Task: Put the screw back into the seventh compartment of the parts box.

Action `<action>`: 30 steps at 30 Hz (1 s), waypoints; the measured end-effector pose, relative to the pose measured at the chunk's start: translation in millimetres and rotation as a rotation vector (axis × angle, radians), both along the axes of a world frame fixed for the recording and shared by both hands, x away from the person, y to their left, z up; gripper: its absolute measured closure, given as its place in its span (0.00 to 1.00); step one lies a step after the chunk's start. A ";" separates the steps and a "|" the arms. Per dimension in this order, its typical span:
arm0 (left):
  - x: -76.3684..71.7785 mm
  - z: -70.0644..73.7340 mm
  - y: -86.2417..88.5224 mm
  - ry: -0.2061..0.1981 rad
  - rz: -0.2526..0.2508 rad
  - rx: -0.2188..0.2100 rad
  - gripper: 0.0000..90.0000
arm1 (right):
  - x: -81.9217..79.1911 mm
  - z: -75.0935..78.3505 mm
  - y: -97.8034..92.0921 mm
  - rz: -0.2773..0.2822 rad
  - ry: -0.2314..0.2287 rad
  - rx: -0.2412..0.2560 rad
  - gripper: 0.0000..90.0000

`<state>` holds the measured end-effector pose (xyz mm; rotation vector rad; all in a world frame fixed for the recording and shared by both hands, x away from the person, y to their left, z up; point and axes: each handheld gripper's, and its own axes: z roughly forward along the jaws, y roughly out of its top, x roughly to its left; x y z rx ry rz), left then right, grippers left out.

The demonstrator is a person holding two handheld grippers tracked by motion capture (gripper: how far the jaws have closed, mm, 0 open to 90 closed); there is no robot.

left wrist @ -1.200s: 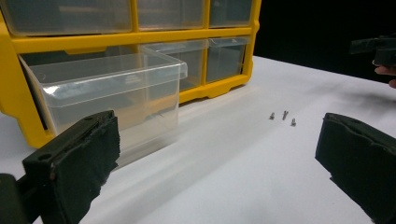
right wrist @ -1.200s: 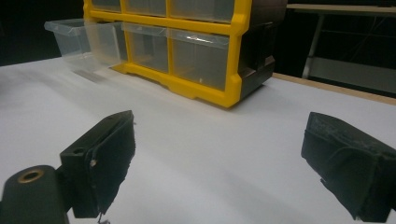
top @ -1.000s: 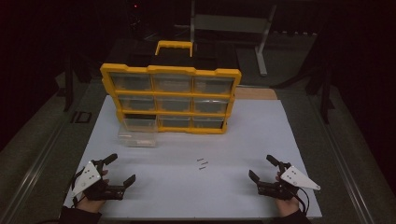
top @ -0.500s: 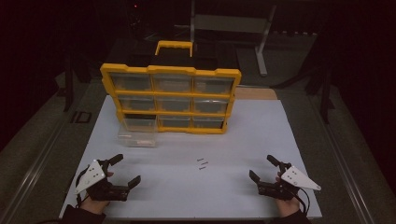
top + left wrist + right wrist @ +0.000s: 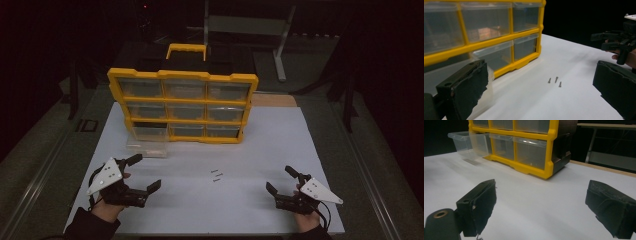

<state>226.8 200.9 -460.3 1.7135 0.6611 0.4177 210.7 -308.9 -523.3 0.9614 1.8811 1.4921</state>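
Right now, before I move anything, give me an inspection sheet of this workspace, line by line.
Surface: white tabletop, bare apart from the items below.
Job's things: yellow drawer cabinet upright at the back; its bottom left clear drawer is pulled forward, and appears empty. Three small screws lie loose on the table in front of the cabinet.
Clutter: nothing seen.
Grippers: left gripper and right gripper both open, held low near the table's front edge, nothing between the jaws.
Cables: a dark cable trails from the right gripper.
Surroundings: dark room; a grey metal stand behind the table.
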 end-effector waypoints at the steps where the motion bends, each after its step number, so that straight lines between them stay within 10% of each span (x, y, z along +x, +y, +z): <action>1: 0.0 0.0 0.0 0.000 0.000 0.000 0.00 | 0.0 0.0 0.0 0.000 0.000 0.000 0.11; 12: 27.6 19.7 -34.1 0.013 -0.061 0.007 0.00 | 0.3 0.1 0.4 0.009 0.008 0.004 0.14; 30: 62.2 3.2 -95.6 0.065 -0.190 0.080 0.03 | 0.1 0.2 0.4 0.021 0.012 0.015 0.14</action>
